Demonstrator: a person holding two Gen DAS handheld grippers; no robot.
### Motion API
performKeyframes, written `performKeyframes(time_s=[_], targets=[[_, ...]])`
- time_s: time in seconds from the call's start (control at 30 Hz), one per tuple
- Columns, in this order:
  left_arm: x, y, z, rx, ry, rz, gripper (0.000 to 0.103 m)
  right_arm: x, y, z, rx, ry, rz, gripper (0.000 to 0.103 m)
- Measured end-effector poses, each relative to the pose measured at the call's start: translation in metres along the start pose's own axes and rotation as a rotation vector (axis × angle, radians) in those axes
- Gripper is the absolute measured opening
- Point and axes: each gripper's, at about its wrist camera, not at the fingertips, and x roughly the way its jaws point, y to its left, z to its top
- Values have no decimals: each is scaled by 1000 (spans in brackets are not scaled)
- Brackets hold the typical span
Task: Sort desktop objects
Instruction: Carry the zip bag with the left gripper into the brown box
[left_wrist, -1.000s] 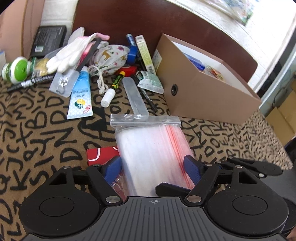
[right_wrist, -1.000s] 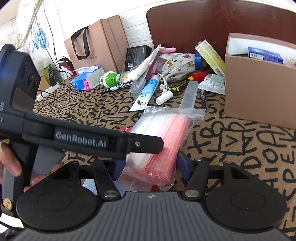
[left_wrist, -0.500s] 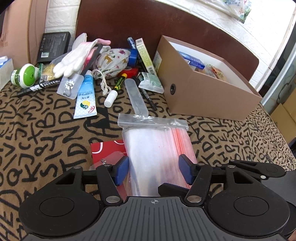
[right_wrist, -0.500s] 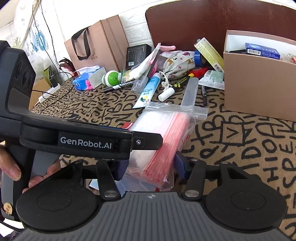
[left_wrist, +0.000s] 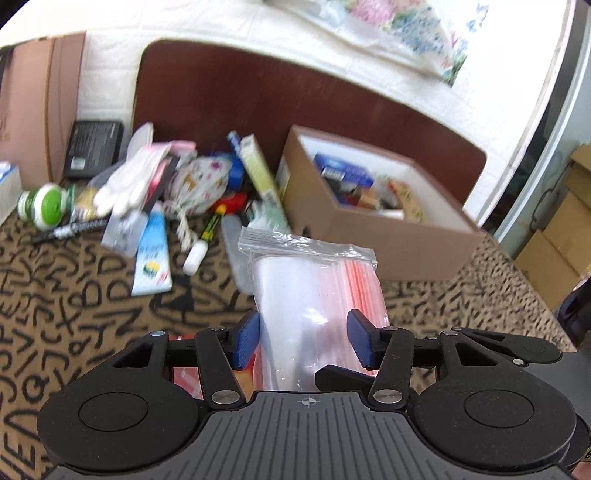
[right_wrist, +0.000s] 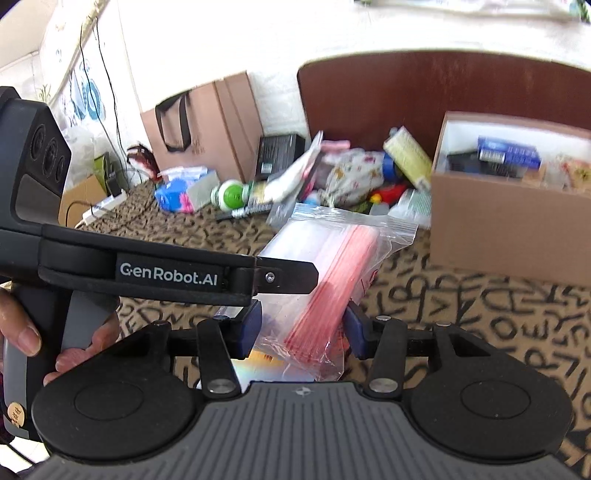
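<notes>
The left gripper (left_wrist: 303, 339) pinches a clear zip-lock packet (left_wrist: 314, 295) of red-striped bags, crinkled at its sealed top. The right gripper (right_wrist: 301, 330), jaws just narrowing, squeezes the same packet's near end. The packet hangs lifted above the letter-patterned cloth (left_wrist: 74, 302), near the brown box (left_wrist: 388, 236).

Zip bag pack (left_wrist: 314, 291) between left gripper (left_wrist: 303, 341) pads

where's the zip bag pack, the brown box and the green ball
zip bag pack (left_wrist: 310, 291): left wrist view, on the clear front of the pack between the blue pads
brown box (left_wrist: 384, 240): left wrist view, on its outer front wall
green ball (left_wrist: 50, 206): left wrist view, on its green face
</notes>
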Motion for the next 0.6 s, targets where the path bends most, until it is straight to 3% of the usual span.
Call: performKeyframes(time_s=[0.6], targets=[[21, -65, 95, 88, -138, -96, 63, -30, -59, 72, -15, -218, -95, 54]])
